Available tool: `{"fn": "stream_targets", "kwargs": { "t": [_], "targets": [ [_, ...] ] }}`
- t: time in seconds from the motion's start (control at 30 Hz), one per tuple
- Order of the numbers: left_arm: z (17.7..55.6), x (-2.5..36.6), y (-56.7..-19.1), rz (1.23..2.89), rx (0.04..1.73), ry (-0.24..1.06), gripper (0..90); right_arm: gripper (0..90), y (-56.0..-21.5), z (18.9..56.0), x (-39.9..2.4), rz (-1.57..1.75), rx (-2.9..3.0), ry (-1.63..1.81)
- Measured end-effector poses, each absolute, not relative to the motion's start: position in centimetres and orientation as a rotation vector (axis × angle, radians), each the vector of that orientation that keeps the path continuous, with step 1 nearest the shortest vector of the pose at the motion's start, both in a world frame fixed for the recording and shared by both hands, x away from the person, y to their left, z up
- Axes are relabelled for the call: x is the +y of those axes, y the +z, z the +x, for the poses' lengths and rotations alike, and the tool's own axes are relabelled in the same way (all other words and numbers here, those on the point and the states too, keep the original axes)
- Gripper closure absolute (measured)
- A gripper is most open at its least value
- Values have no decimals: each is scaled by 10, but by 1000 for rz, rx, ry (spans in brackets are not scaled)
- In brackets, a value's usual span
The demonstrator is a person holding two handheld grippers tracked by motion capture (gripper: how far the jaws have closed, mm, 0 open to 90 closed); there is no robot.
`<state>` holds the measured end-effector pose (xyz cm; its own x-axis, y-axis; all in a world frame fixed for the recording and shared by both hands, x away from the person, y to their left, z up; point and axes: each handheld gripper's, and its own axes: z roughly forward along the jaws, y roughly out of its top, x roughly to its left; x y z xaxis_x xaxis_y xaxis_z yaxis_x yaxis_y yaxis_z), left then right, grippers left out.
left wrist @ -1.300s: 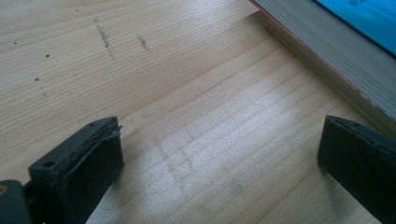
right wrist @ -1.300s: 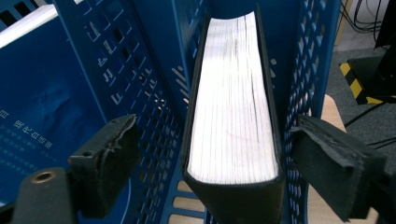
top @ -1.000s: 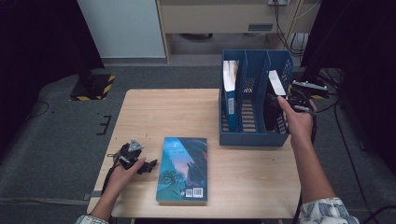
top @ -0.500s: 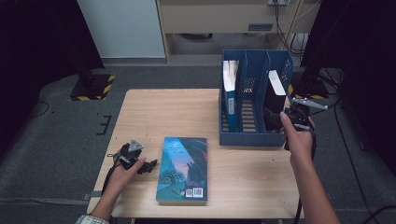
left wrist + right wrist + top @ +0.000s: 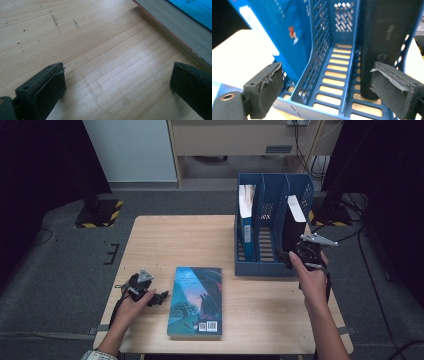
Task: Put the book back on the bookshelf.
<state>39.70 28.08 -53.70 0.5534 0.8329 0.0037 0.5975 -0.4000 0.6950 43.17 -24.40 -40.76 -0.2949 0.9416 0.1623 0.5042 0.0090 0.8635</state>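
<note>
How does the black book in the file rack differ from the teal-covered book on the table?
The black book stands upright in the blue rack's right-hand slot; the teal-covered book lies flat on the table, cover up. The black book's cover is plain and dark; the teal one bears a picture and a barcode. No gripper holds either.

Your right gripper point(image 5: 298, 254) has come back and down from the top of the black book point(image 5: 293, 227), which now stands on its own in the rightmost slot of the blue file rack point(image 5: 265, 269). The gripper now sits low at the rack's near edge, with the book just ahead of its right jaw. Its jaws have just been closing a little, with nothing clamped between them.
</note>
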Motion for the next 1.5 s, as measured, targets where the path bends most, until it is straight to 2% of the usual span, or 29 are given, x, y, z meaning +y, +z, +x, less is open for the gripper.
{"fn": "stream_targets", "kwargs": {
  "t": [0.43,0.8,1.5],
  "targets": [
    [397,281,-537,2139,1142,466,0,182,-416,416,-225,1314,1894,1238],
    [397,281,-537,2140,1141,466,0,126,-429,398,-191,1190,2002,1185],
    [397,281,-536,2155,1145,452,0,104,-454,368,-106,1062,2276,1180]
  ]
}}
